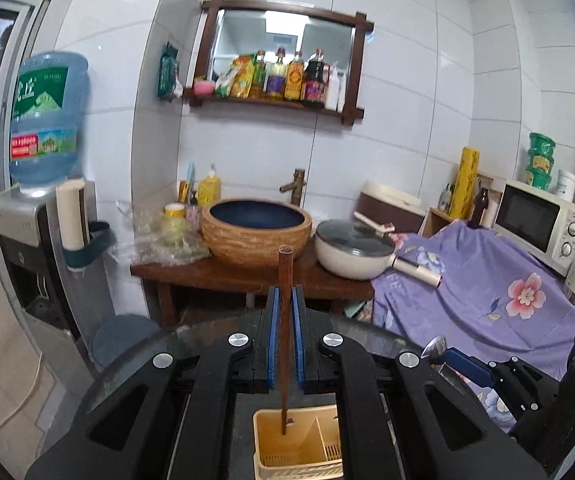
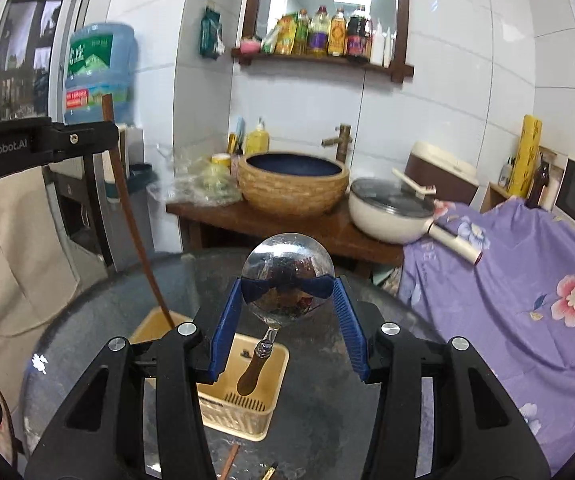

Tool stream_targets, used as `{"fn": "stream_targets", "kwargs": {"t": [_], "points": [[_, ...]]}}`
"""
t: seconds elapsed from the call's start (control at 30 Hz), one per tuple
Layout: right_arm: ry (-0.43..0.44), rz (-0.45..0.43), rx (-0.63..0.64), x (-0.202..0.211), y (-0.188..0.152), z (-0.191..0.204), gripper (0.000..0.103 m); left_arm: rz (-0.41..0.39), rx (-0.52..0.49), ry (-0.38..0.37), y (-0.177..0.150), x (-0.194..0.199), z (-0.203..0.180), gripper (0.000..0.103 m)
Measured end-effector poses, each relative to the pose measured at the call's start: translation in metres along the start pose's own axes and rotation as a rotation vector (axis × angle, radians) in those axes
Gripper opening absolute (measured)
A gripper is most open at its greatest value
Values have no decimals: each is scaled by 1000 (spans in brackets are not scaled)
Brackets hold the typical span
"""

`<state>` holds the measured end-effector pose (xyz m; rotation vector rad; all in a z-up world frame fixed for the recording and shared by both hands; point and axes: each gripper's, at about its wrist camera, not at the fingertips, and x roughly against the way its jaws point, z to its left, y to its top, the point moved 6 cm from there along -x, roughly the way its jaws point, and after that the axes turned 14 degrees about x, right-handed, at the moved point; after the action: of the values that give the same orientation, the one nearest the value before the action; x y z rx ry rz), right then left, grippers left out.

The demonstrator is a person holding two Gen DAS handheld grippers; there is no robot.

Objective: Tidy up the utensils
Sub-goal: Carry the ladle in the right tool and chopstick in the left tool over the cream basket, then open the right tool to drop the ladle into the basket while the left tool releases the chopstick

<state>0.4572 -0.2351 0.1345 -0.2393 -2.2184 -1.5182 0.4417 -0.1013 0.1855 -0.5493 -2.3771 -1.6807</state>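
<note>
We see a cream-yellow slotted plastic utensil caddy [image 2: 243, 396] on the round dark glass surface [image 2: 327, 380], divided into compartments. The left gripper [image 1: 286, 312] has its blue jaws clenched on a long brown wooden chopstick [image 1: 285, 320], held nearly upright, its lower tip inside the caddy's left compartment. The right gripper [image 2: 287, 304] points down over the caddy, its jaws grasping the bowl of a shiny metal spoon with a wooden handle [image 2: 287, 284], the handle hanging above a compartment. Whether either utensil touches the caddy's floor, we cannot tell. More sticks lie cut off at the bottom edge.
</note>
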Motion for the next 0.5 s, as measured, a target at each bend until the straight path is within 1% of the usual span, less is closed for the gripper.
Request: {"fn": "stream_targets", "kwargs": {"t": [0.1, 0.27, 0.5], "points": [[13, 19, 2, -10, -13, 7, 47, 42, 16, 12, -18, -12, 11, 6], [27, 46, 7, -23, -31, 16, 47, 101, 11, 33, -47, -27, 25, 6], [39, 73, 3, -34, -47, 22, 47, 151, 13, 42, -70, -38, 35, 6]]}}
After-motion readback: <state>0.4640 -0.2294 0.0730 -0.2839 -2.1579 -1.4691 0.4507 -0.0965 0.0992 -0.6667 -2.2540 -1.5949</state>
